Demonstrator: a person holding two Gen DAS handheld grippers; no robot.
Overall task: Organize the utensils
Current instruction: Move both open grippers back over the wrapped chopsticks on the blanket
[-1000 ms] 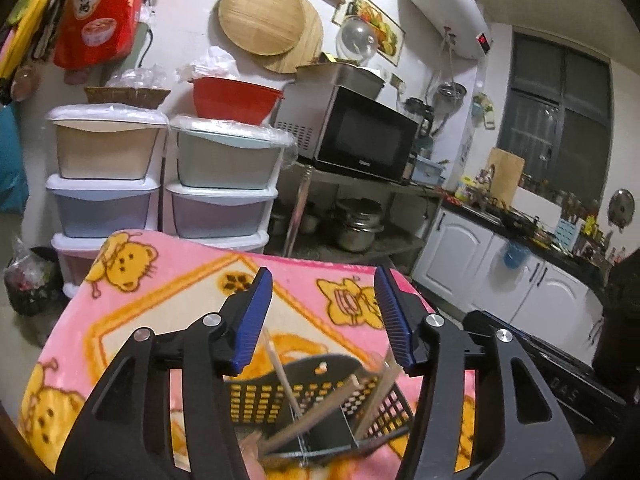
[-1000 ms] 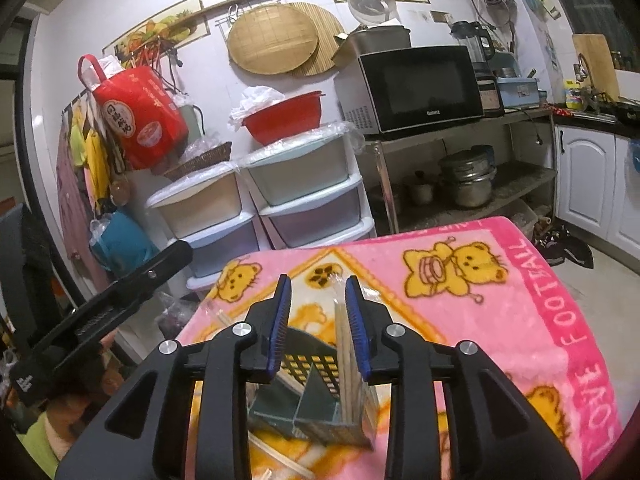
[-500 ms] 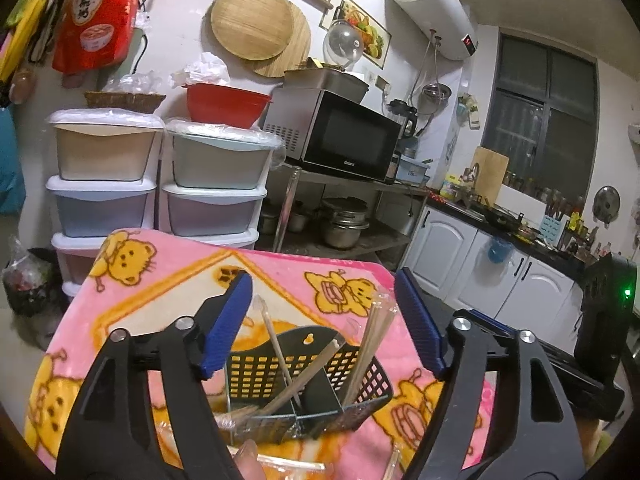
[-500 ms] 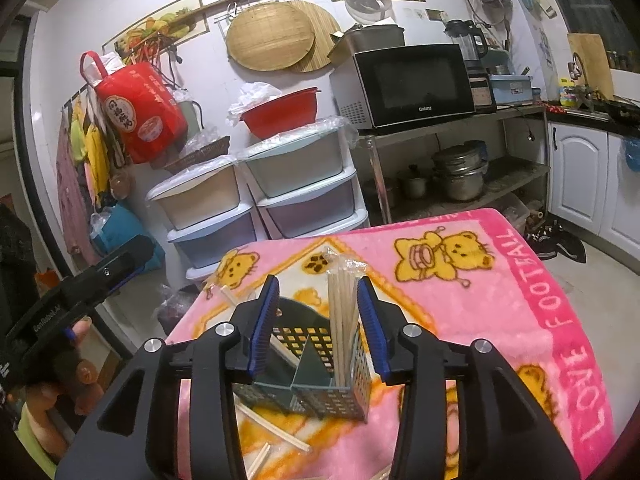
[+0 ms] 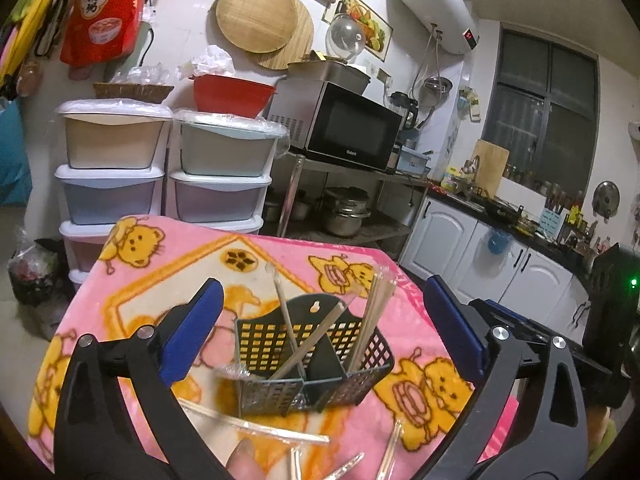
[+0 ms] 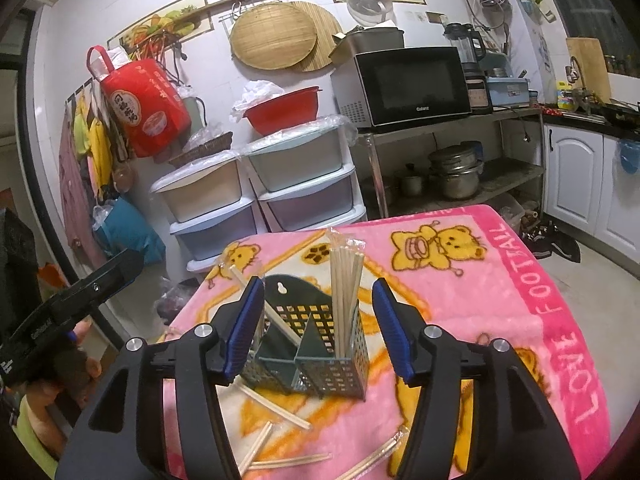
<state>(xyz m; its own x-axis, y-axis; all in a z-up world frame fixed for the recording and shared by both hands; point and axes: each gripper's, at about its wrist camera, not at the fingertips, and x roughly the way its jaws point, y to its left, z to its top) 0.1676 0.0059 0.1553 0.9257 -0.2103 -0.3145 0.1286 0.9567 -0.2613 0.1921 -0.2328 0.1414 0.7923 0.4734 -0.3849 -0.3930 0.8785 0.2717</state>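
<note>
Chopsticks [image 6: 280,408] lie loose on the pink blanket [image 6: 500,300] left of and before the dark utensil caddy [image 6: 316,352] – it stands between both grippers' jaws, the left gripper [image 5: 320,336] spread wide, the right gripper [image 6: 314,328] half-spread, both just opening, gripping nothing.

1 utensil caddy [image 6: 308,344], 1 pink blanket [image 6: 500,304], 2 claws [image 5: 320,328] [image 6: 318,328]
</note>
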